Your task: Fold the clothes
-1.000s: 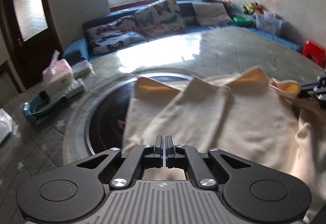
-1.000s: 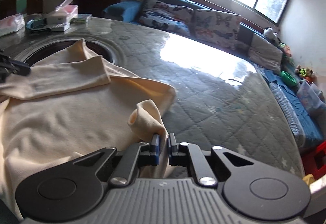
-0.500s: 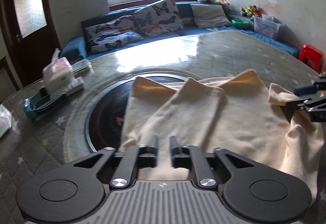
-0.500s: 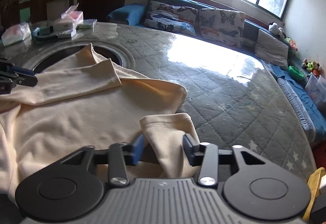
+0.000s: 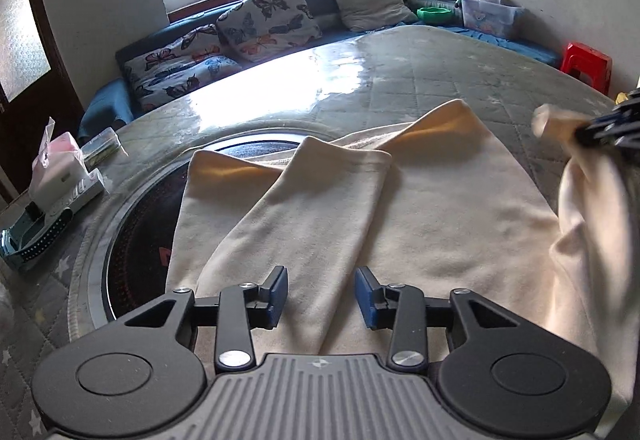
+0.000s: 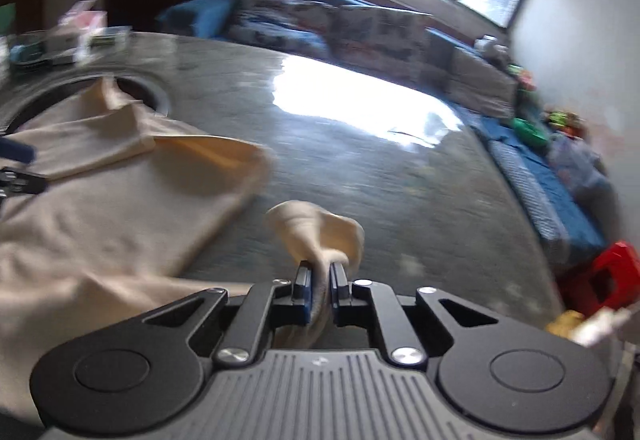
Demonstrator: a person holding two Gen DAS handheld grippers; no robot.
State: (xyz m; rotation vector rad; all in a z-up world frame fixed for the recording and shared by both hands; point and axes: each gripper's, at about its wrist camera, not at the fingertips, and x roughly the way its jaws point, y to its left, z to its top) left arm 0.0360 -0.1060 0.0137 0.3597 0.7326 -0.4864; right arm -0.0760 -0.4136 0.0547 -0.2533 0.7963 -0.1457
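A cream long-sleeved garment (image 5: pixel 420 215) lies flat on the quilted grey table (image 5: pixel 420 79), one sleeve (image 5: pixel 316 207) folded across its body. My left gripper (image 5: pixel 321 294) hovers just above that sleeve's near end; its jaws are opening and the cloth lies under them, not pinched. My right gripper (image 6: pixel 320 290) is shut on the other sleeve's cuff (image 6: pixel 316 228), which bunches up out of the pads. In the left wrist view that held sleeve (image 5: pixel 580 207) hangs lifted at the right edge. The garment's body (image 6: pixel 100 207) spreads left of my right gripper.
A dark round inset (image 5: pixel 140 232) in the table lies under the garment's left edge. A tissue box (image 5: pixel 60 167) and a blue tray (image 5: pixel 32 240) sit at the table's left. Cushions (image 5: pixel 268 23) line a sofa behind. A red stool (image 5: pixel 586 61) stands at right.
My left gripper went from shut to open above the folded sleeve. My right gripper opened, then shut on the sleeve cuff and lifted it off the table, swinging right.
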